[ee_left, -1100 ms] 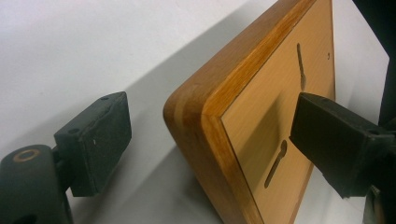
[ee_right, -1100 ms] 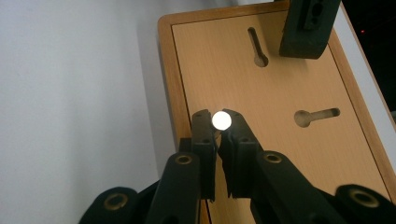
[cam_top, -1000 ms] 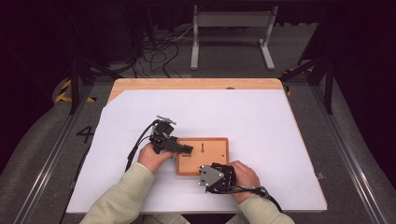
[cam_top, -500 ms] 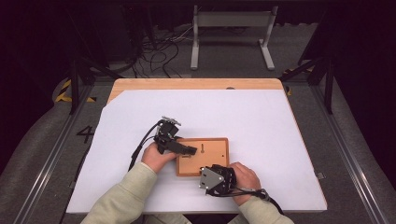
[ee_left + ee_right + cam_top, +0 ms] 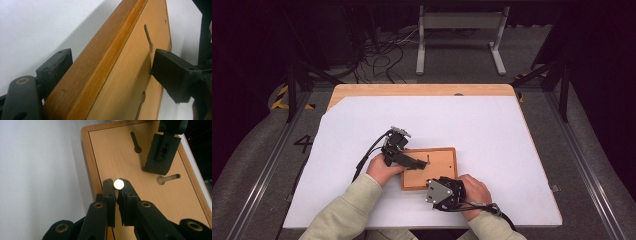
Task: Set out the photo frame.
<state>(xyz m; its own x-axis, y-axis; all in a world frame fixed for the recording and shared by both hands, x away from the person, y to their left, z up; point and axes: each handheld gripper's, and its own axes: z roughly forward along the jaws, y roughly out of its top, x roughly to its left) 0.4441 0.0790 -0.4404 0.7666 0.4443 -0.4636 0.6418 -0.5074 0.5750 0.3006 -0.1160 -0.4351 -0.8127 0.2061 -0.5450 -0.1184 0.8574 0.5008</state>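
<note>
A flat wooden board (image 5: 439,167) with keyhole slots (image 5: 167,178) lies on the white sheet. My left gripper (image 5: 419,162) reaches over the board's left end. In the left gripper view (image 5: 112,55) its jaws have just been closing and stand wide. The board's edge (image 5: 105,65) is between them, one jaw beside the board's side face and the other over its top face. My right gripper (image 5: 432,184) sits at the board's near edge. In the right gripper view (image 5: 118,185) it is shut on a small white ball (image 5: 118,184) above the board.
The white sheet (image 5: 492,130) covers most of a wooden table (image 5: 422,90). One jaw of the left gripper (image 5: 161,152) stands on the board beyond the ball. Cables and a metal stand (image 5: 459,30) lie on the floor behind the table.
My left gripper has shifted a little to the right, onto the board's left end. The right hand and the board have stayed put.
</note>
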